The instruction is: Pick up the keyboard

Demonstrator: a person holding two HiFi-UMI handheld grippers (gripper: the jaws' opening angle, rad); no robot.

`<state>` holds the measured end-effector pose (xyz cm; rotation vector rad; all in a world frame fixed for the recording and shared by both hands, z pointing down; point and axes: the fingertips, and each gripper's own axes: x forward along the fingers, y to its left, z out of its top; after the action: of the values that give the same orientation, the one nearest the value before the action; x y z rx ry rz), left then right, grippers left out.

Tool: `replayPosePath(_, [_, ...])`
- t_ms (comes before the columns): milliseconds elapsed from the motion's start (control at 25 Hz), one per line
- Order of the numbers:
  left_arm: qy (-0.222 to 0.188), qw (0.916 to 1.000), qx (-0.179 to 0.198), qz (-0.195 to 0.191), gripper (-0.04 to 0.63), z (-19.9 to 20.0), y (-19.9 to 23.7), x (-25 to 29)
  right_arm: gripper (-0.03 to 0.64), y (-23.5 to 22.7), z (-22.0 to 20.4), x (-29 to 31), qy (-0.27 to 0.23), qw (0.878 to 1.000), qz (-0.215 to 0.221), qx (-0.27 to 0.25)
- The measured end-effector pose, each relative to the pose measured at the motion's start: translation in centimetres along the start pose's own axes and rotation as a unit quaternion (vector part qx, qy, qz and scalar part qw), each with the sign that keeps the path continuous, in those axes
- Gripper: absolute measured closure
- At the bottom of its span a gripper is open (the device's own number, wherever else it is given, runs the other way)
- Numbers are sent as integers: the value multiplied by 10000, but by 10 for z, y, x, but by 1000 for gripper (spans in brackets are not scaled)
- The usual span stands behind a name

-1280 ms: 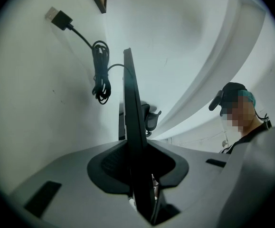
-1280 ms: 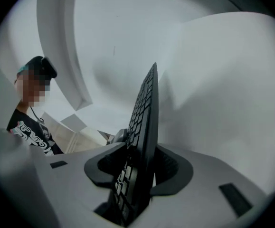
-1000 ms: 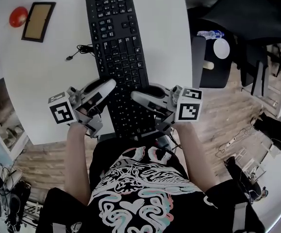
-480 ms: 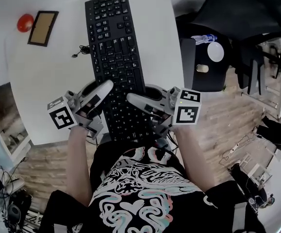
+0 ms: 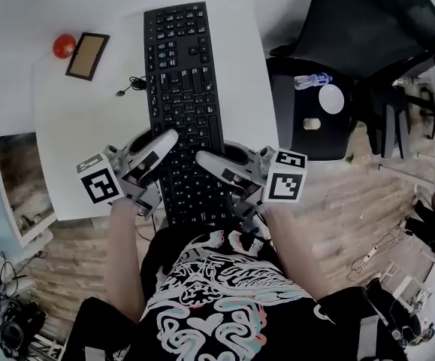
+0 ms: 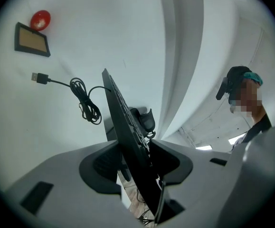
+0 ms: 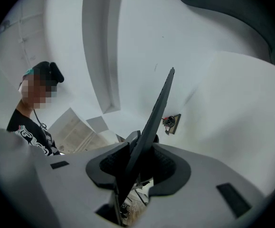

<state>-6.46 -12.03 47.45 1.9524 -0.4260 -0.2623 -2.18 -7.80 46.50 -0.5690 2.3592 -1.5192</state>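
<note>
Head view: way up over the white table (image 5: 89,149), aimed steeply down, far enough back to take in the whole keyboard (image 5: 183,104) lengthwise. Left gripper view: right down at the keyboard's near end, tipped over sideways, looking out across the tabletop, keyboard edge-on and super close. Same red ball (image 5: 64,46), framed board (image 5: 88,56) and coiled cable (image 5: 132,83) as in the head view. Right gripper view: same deal from the other side, also tipped, keyboard edge-on right at the lens, common to all three

Cable (image 5: 131,83) left of keyboard (image 5: 183,89), on table (image 5: 74,141)
</note>
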Motion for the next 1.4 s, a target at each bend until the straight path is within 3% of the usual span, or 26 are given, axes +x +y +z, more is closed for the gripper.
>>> replayPosePath(560, [-114, 9990, 420, -58, 423, 0, 6, -1, 471, -8, -6, 2, -218, 9991, 295, -207])
replayPosePath(1400, [-106, 9985, 454, -292, 423, 0, -7, -6, 470, 5, -9, 3, -291, 9988, 170, -350])
